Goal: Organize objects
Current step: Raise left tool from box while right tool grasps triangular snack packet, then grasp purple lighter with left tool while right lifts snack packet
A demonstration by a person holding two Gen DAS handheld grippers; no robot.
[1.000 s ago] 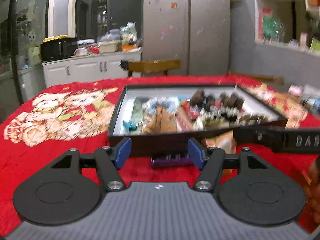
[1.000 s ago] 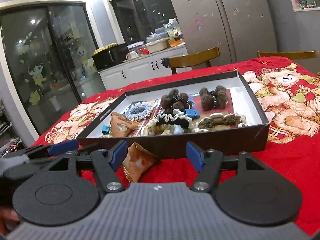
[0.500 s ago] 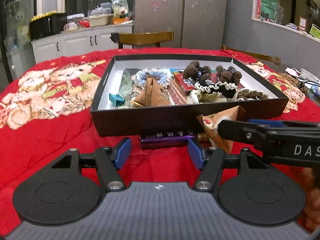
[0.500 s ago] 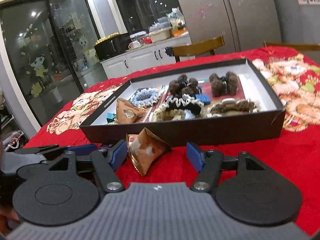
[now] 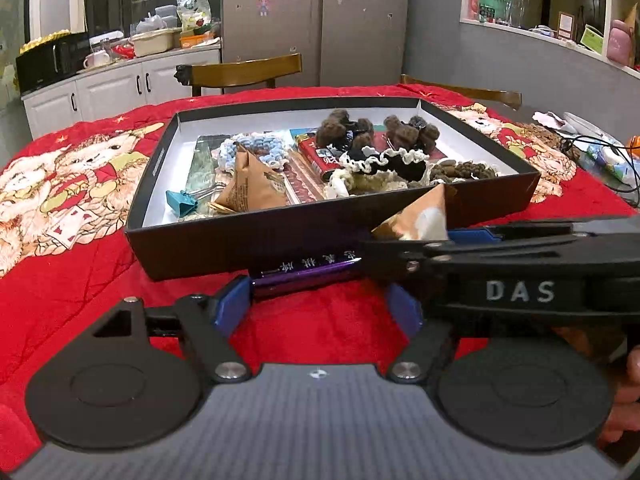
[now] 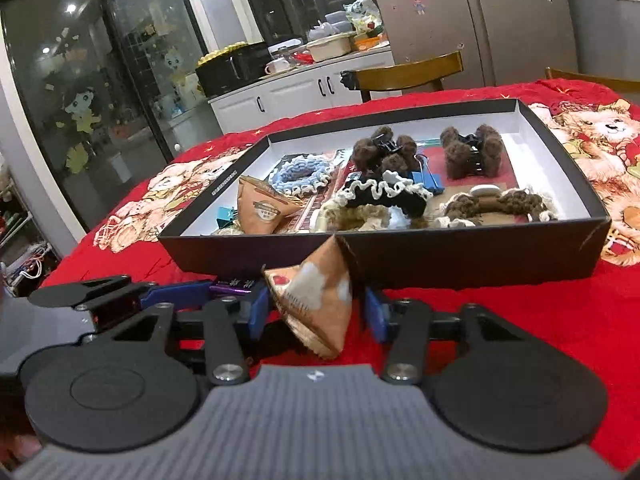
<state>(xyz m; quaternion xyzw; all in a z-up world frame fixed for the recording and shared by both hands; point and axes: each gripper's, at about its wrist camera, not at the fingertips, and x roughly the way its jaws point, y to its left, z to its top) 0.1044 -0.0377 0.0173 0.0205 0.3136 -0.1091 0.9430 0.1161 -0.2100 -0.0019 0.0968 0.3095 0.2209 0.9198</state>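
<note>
A black box [image 5: 256, 246] [image 6: 460, 256] on the red tablecloth holds hair ties, brown furry clips, binder clips and a brown pyramid packet [image 5: 252, 184]. A second brown pyramid packet [image 6: 316, 300] [image 5: 420, 220] lies in front of the box, between the open fingers of my right gripper [image 6: 316, 310]; contact cannot be told. A purple tube [image 5: 304, 272] [image 6: 236, 286] lies against the box front, just ahead of my open left gripper [image 5: 320, 304]. The right gripper crosses the left wrist view [image 5: 500, 264].
The red cartoon-print tablecloth [image 5: 60, 184] covers the table. Wooden chairs [image 5: 244, 72] stand behind it. Cables and small items [image 5: 600, 152] lie at the table's right edge. White cabinets and a fridge are in the background.
Both grippers moved forward toward the box front. The pyramid packet now sits between the right fingers, and the purple tube is nearer the left fingers.
</note>
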